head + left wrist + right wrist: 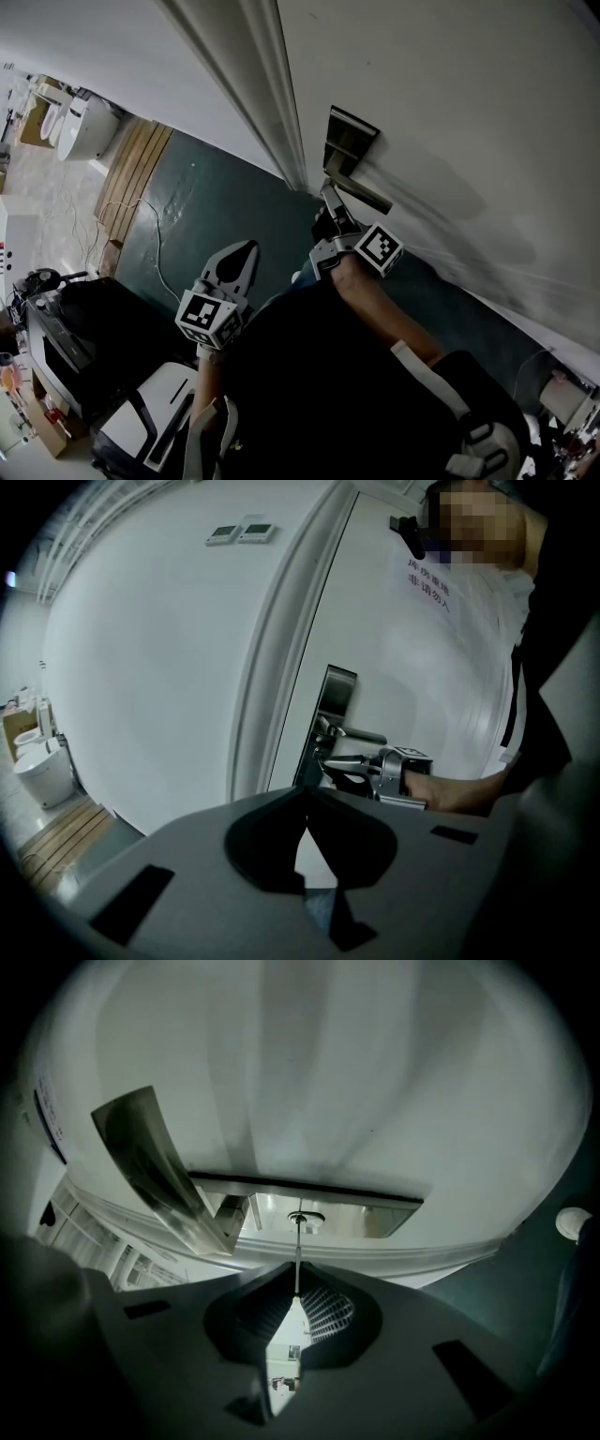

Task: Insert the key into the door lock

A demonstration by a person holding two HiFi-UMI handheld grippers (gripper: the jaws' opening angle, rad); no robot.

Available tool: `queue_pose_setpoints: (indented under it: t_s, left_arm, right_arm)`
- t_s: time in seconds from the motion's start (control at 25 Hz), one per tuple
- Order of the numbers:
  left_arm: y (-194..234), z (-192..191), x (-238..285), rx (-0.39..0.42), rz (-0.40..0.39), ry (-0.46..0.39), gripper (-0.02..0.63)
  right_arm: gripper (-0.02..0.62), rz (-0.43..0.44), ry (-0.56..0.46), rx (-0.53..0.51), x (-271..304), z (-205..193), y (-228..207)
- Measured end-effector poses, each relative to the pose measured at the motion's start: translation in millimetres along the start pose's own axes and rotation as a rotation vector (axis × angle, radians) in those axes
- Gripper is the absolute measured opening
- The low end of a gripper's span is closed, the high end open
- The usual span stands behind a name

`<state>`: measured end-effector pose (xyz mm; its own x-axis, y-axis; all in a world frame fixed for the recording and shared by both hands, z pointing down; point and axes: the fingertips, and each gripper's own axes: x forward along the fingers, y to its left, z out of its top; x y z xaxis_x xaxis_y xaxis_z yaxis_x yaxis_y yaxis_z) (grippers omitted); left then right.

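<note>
Reaching forward, right tool (pixel 328 195) pinches key (pixel 297 1262) at lock (pixel 302 1220).

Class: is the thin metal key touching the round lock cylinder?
Touching: the right gripper view shows the thin metal key with its tip in the round lock cylinder.

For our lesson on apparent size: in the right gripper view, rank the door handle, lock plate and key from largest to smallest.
1. door handle and lock plate: look alike; the handle's nearness inflates it, so unranked.
2. key, a thin sliver, clearly smallest.
</note>
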<state>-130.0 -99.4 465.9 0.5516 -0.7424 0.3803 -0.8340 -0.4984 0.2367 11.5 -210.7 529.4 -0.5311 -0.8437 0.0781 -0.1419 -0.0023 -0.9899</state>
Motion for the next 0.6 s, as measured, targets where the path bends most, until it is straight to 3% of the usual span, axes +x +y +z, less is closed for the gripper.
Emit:
queue_pose_setpoints:
  t_s: [0.6]
  left_arm:
    - [7,-3,-2,-0.015,0.01,0.009,0.008]
  right_arm:
    - [0.034,0.049,-0.052,0.008,13,10,4]
